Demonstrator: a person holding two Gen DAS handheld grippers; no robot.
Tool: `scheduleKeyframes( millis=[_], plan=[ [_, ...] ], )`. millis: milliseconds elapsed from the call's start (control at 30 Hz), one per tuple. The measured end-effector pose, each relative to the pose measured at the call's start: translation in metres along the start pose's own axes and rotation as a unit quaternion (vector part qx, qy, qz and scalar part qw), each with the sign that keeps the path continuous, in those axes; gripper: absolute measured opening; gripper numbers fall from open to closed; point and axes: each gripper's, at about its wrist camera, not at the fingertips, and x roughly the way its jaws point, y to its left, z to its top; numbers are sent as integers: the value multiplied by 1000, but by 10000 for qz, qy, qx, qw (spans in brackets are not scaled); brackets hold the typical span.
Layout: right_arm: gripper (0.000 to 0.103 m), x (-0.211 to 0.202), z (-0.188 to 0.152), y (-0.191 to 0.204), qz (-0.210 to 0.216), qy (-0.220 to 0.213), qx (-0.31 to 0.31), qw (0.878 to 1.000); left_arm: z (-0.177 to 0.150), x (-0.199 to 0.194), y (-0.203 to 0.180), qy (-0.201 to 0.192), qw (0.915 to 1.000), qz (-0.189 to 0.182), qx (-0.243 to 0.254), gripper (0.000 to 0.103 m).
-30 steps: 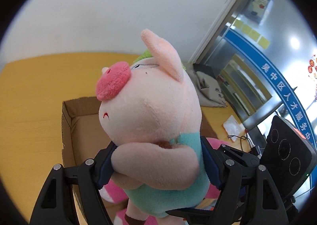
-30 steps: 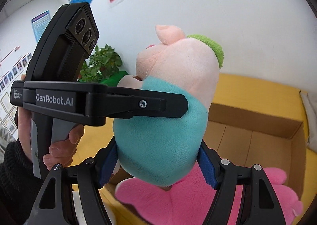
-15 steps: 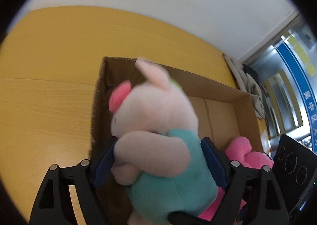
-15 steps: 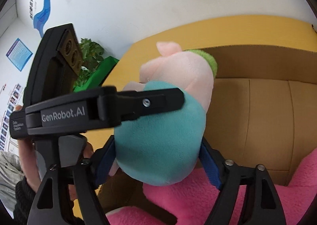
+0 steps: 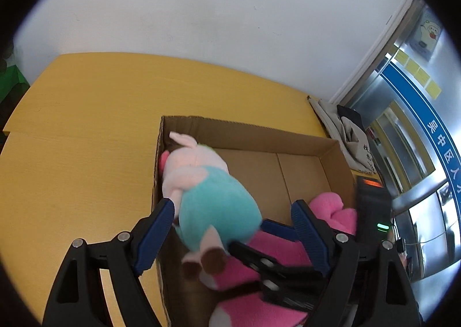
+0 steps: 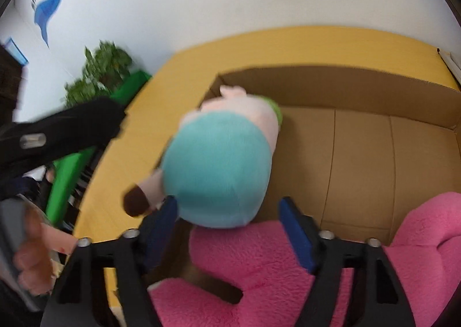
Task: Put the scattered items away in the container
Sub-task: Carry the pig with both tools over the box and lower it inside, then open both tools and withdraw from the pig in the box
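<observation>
Readable writing: only a blue band of white Chinese characters (image 5: 440, 154) on the glass front at right in the left wrist view; the red sign on the wall in the right wrist view is too blurred to read. Plush pig with pale pink head, green tuft, teal shirt and brown-tipped feet (image 5: 207, 191) lies head-first inside the open brown cardboard box (image 5: 288, 136), against its left wall, feet resting on a fluffy hot-pink plush toy (image 6: 259, 269) at the near end. Box sits on the yellow wooden surface (image 5: 86, 131). Left gripper (image 5: 234, 229): jaws wide open, pig's lower body between them; left blue pad close beside the shirt, right pad clearly apart. Right gripper (image 6: 227, 226): jaws closing, pads just short of the pig's rear, nothing gripped. A person's hand (image 6: 31, 257) shows at lower left, blurred.
</observation>
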Motion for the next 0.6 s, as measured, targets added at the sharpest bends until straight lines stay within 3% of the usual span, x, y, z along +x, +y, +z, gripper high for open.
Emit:
scheduleKeyframes(
  millis=[67,133,267,333,367,433,500,600],
  plan=[
    [58,16,-6,1,-37,206,111,9997,-13,-8,-1,31,10000,56,-9,84],
    [46,35,-16,0,-367,341,108,9987,-23,-13,-3,41,9999,133,-25,84],
    [46,9,-26,6,-319,96,83,9994,-44,-33,1,-29,9996,247,-107,84],
    [64,-13,-30,4,-178,-79,123,9997,-54,-40,-3,-3,9995,292,-70,84],
    [80,-30,-34,4,-122,-195,129,9997,-59,-44,-6,-1,9995,312,-60,85],
    [83,-61,-44,7,-233,-446,-14,9987,-69,-58,-12,-160,9997,141,-110,85],
    [97,-97,-58,8,-191,-733,-175,9970,-81,-74,-24,-299,9995,121,-40,85],
    [100,-153,-86,8,-565,-1246,-387,9898,-99,-98,-48,-631,9978,98,202,85]
  ],
)
